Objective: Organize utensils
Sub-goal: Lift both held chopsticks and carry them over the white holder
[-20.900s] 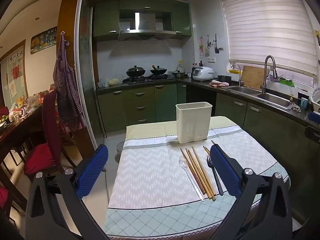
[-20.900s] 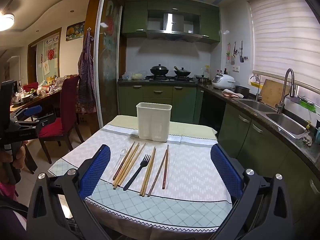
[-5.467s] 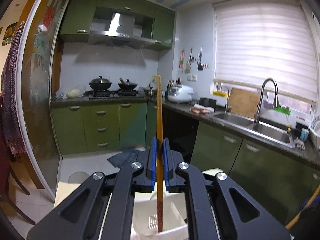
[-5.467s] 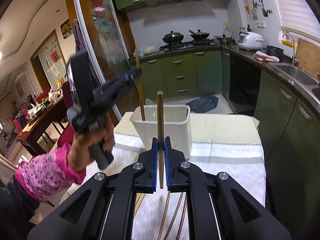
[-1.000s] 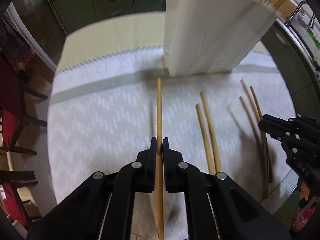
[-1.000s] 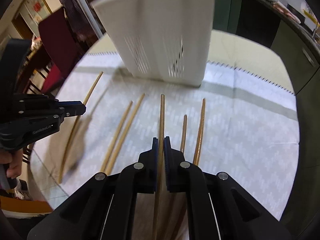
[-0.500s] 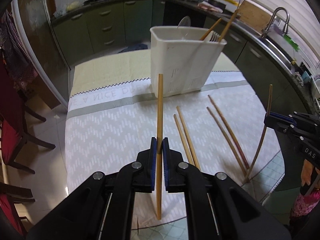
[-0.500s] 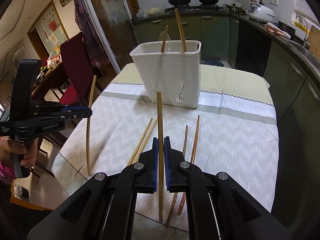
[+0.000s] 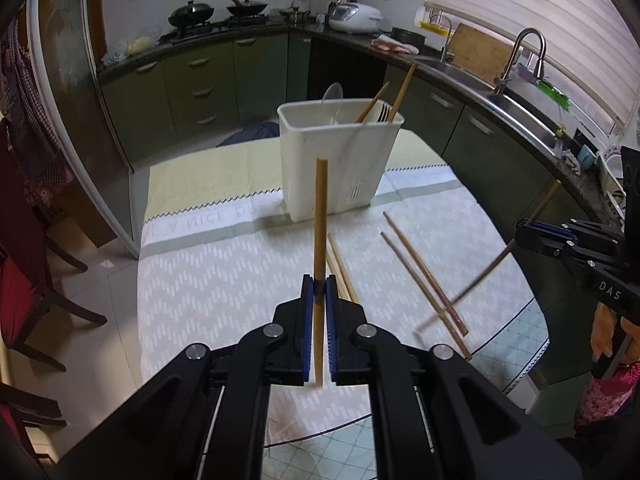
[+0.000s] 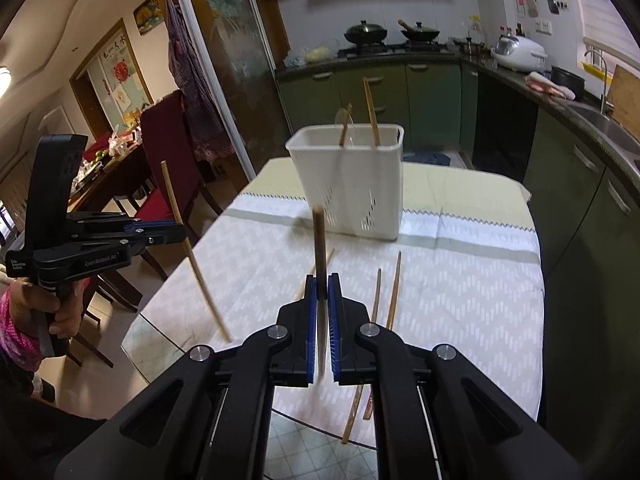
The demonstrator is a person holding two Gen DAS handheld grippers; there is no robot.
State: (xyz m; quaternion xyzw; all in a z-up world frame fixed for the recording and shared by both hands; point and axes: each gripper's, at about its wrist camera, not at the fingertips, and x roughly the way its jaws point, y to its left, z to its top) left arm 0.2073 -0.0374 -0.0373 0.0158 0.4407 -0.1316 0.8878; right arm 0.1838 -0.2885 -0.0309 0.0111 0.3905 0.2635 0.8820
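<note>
**Spotter:** Green cabinets (image 9: 256,80) wrap the kitchen behind your table (image 9: 224,280), which wears a pale zigzag cloth. Near its far edge stands the white bin (image 9: 340,168), a tall plastic tub with slotted vents low on its wall. Two chopsticks, a clear spoon (image 9: 333,96) and fork tines poke up out of it.

**Operator:** And what do my tongs have?

**Spotter:** Your left gripper (image 9: 319,284) is clenched on a chopstick (image 9: 320,216), light tan wood, square at the top end. It stands almost upright above the cloth, its top overlapping the bin's front wall in your left camera. Your right gripper (image 10: 322,280) is clamped on a darker stick (image 10: 319,240), blurred, also near upright, in front of the bin.

**Operator:** Can each camera see the other hand?

**Spotter:** Yes. The right camera shows your left hand (image 10: 52,304) off the table's left edge, its chopstick tilted, lower end over the table corner. The left camera shows your right gripper at the right edge, its stick slanting and smeared.

**Operator:** What lies loose?

**Spotter:** Two tan sticks (image 9: 340,264) sit side by side just behind your left gripper's tips. A reddish-brown pair (image 9: 420,276) lies angled to the right, nearly touching along its length, well apart from the bin.
</note>
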